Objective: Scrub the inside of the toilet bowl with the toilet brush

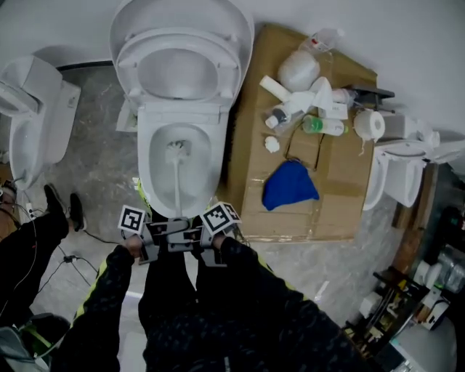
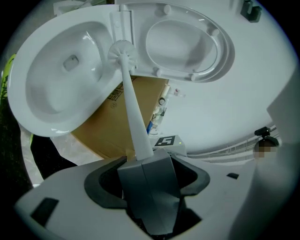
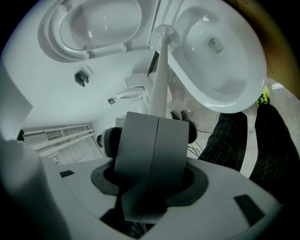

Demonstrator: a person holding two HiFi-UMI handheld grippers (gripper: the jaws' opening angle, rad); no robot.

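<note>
Grey jaws of left gripper (image 2: 146, 159) and right gripper (image 3: 157, 123) both clamped on the toilet brush (image 1: 176, 183) handle, bottom centre. Brush head is inside the toilet bowl (image 1: 147, 149), mid-frame. Probably mid-scrub; next move needs the head swept round the walls.

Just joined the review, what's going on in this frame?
A person stands over the toilet bowl with both grippers on one toilet brush. The left gripper and the right gripper are each shut on its handle. The brush head is down inside the bowl. The seat and lid are raised.
</note>
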